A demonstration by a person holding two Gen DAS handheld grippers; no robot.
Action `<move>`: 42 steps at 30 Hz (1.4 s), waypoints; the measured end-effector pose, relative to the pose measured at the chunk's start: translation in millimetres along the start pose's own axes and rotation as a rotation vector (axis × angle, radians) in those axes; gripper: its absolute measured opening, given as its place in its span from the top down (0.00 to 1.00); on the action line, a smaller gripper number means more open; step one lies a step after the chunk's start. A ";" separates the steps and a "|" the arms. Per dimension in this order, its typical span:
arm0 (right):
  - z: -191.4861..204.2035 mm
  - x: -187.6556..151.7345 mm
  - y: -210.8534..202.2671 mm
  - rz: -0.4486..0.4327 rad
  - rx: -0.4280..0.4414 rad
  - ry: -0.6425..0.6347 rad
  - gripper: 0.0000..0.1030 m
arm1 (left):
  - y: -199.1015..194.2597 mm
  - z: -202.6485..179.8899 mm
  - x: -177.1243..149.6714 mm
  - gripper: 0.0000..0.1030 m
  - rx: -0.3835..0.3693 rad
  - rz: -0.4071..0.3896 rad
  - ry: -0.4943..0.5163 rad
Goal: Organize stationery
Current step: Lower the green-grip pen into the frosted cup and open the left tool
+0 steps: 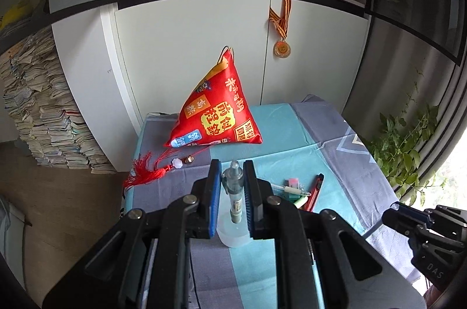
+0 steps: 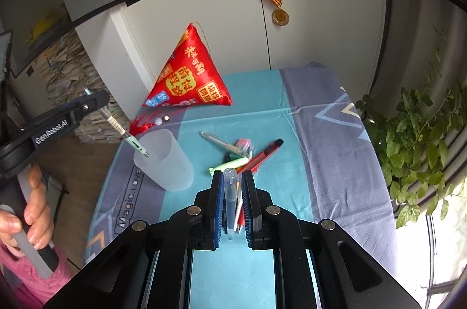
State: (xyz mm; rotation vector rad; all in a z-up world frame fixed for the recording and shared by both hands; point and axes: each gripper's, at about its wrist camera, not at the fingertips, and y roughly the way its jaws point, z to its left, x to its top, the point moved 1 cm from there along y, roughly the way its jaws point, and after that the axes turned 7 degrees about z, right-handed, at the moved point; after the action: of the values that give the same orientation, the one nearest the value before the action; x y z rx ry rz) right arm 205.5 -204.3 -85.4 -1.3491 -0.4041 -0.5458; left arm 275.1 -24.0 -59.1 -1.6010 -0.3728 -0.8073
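The left gripper [image 1: 231, 180] pinches a green pen [image 1: 232, 193] above the cup [image 2: 165, 160], near the table's left edge. The right gripper [image 2: 232, 186] pinches a blue pen [image 2: 229, 201]. More pens [image 2: 233, 151] lie mid-table, a red pillow [image 2: 189, 72] behind.

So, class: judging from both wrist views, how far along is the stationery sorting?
Done: nothing shows inside the cup yet. In hand: the left tool holds a green pen, tip at the cup's mouth; the right tool grips a blue pen. Left: a loose pile of pens, a highlighter and a red cutter on the cloth.
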 end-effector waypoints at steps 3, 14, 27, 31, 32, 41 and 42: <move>8.5 7.2 -1.4 -0.012 0.006 -0.018 0.87 | 9.3 3.5 -4.2 0.87 -0.006 0.028 0.001; 35.2 26.7 -1.5 -0.040 0.033 -0.074 0.87 | 30.0 18.9 -19.3 0.87 -0.016 0.098 -0.028; 56.9 39.8 -3.9 -0.062 0.060 -0.101 0.87 | 47.5 15.6 -32.0 0.87 -0.051 0.156 -0.026; 62.3 45.9 -6.5 -0.075 0.069 -0.103 0.87 | 52.2 11.5 -33.8 0.87 -0.059 0.168 -0.017; 63.2 47.1 -7.3 -0.078 0.071 -0.103 0.87 | 51.9 11.8 -34.3 0.87 -0.063 0.168 -0.018; 77.0 62.8 -13.2 -0.124 0.093 -0.120 0.87 | 14.6 34.1 -39.8 0.79 -0.078 0.084 -0.089; 79.1 65.0 -12.8 -0.130 0.098 -0.124 0.87 | 9.3 38.4 -41.4 0.76 -0.074 0.073 -0.101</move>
State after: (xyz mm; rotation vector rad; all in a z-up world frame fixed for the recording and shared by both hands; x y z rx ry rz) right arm 253.5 -137.0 -23.7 -1.2721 -0.6159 -0.5445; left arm 263.1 19.2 -94.6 -1.7194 -0.3580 -0.6937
